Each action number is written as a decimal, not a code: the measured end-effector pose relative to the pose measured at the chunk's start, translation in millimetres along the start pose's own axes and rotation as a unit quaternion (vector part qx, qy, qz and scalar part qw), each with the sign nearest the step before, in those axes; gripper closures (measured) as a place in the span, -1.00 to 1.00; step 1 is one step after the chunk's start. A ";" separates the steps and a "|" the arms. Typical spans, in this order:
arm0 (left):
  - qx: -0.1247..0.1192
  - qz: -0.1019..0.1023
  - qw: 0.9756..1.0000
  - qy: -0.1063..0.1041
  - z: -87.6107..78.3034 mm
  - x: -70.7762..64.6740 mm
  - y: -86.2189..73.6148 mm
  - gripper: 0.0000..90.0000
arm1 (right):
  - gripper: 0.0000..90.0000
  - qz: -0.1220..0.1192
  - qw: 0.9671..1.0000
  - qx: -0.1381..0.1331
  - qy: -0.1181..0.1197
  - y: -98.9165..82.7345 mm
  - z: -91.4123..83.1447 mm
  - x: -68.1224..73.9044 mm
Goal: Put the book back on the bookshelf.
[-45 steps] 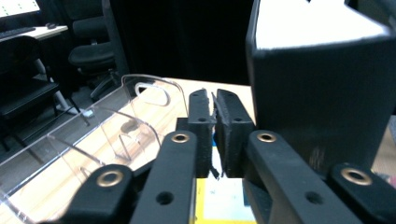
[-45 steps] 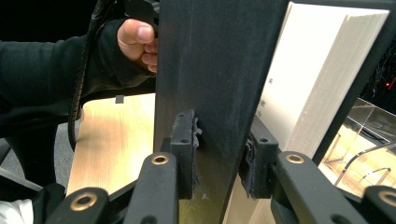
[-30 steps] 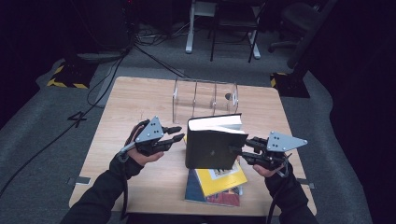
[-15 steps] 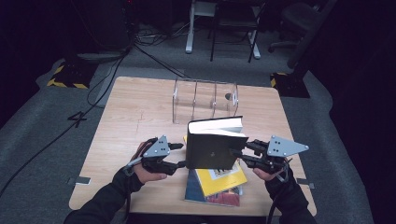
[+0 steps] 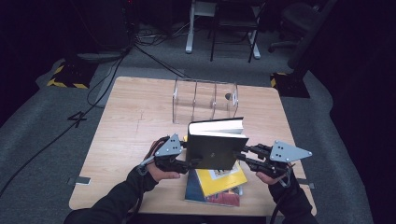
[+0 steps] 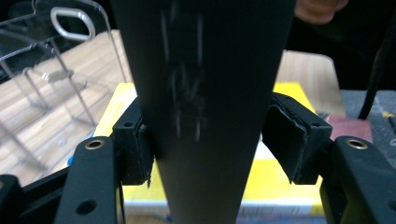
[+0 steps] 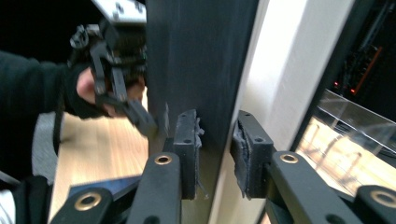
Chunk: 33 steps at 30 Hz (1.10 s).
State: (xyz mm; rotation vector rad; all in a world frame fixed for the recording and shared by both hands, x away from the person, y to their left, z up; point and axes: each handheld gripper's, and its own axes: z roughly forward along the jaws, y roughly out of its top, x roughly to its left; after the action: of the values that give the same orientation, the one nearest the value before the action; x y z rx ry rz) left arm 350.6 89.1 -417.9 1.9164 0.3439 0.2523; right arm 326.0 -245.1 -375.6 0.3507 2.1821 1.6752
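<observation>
A black hardcover book (image 5: 215, 149) stands upright above the table, page edges on top. My right gripper (image 5: 246, 157) is shut on its right edge, one pad on the cover and the other on the white pages (image 7: 280, 70). My left gripper (image 5: 190, 163) is at the book's left edge. In the left gripper view the dark spine (image 6: 205, 93) fills the gap between the pads (image 6: 135, 149), and both appear to touch it. The left jaws have just been closing with the book between them. The left gripper (image 7: 116, 70) also shows beyond the book in the right gripper view.
Under the held book lie a yellow book (image 5: 224, 177) and a blue and red one (image 5: 210, 196), near the front edge of the wooden table (image 5: 130, 121). A clear acrylic divider rack (image 5: 205, 100) stands behind them at mid table.
My left hand has moved right and down to the book's left edge. Its jaws have spread and now sit around the spine. The right gripper and the book have stayed put.
</observation>
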 end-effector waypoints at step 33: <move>-0.076 0.031 0.996 -0.031 2.5 -4.8 63.7 0.02 | -0.43 0.056 0.994 0.084 -0.042 -46.8 39.6 -2.2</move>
State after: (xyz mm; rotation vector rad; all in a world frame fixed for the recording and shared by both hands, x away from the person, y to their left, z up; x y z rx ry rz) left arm 354.5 63.5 -359.4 1.7820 0.2177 0.2535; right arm 346.3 -223.8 -429.4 0.5884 2.2839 1.5065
